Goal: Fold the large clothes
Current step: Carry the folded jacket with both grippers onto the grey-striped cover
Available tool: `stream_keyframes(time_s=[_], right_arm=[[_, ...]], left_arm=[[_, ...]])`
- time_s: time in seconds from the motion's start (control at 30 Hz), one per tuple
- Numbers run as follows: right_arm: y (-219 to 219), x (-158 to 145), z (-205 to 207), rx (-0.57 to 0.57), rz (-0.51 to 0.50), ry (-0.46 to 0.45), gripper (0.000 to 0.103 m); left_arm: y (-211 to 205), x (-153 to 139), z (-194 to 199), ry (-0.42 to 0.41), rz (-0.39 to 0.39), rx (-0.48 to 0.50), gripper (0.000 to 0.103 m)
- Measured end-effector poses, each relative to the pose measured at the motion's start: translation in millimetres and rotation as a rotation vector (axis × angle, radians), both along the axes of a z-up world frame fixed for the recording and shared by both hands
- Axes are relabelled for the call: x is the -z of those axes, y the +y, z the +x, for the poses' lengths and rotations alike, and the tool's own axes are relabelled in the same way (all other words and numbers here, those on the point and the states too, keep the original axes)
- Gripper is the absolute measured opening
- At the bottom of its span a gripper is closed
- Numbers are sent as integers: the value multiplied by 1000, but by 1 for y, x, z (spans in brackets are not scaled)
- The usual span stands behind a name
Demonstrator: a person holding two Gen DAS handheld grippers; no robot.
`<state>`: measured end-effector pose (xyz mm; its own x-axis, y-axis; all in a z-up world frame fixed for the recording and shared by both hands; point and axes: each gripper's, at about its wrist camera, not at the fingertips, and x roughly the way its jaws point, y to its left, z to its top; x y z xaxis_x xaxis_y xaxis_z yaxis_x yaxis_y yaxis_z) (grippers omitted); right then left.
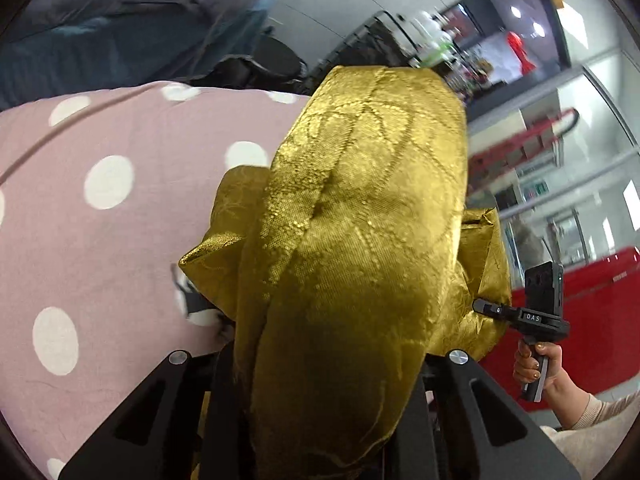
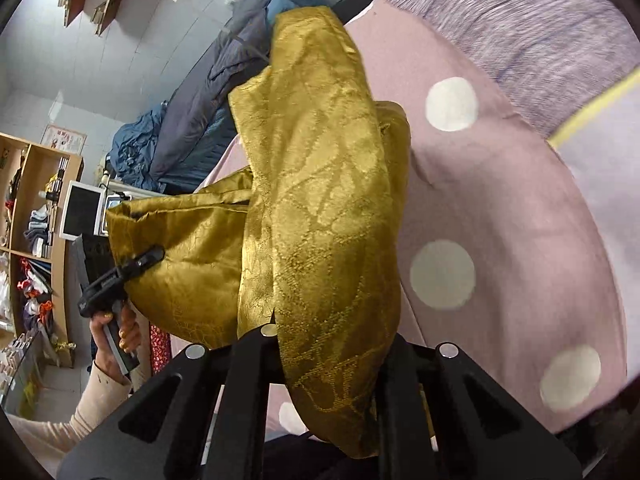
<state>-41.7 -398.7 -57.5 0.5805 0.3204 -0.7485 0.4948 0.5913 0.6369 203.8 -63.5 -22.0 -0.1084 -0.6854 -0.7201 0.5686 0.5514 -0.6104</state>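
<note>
- Gold brocade garment (image 1: 360,216) hung lifted between both grippers, above the pink polka-dot bedding (image 1: 104,232), bunched and draped rather than flat.
- Left gripper (image 2: 150,256), seen at 9 o'clock in the right wrist view, was clamped on a gathered edge of the cloth.
- Right gripper (image 1: 486,307), at 4 o'clock in the left wrist view, pinched another edge, its jaws closed on the fabric.
- No neat crease showed; 1 loose double-over at most, judging by the layered panels.
- Folding looked early: the garment was not yet laid down, squared or smoothed, and no finished stack was visible.
- Blue-grey duvet (image 2: 208,92) lay at 11 o'clock, untouched.
</note>
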Motion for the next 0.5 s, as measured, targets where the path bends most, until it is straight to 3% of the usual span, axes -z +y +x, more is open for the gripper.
stream_keyframes(time_s=[0.23,0.3,0.33,0.5], right_arm=[[-13,-72,-65,108,-83,-103,10],[-28,-87,-79,142,-111,-134,10],[-41,-96,-88,170,-121,-152,10],[-113,-119,-129,322,-204,-188,10]], left_arm=[[-69,-42,-27,-51,-83,178,18],[-102,-62,-32,-89,-111,214,18],[-97,-68,-36,-118,-117,230,18],[-188,-100,-44,-219,-154,290,18]])
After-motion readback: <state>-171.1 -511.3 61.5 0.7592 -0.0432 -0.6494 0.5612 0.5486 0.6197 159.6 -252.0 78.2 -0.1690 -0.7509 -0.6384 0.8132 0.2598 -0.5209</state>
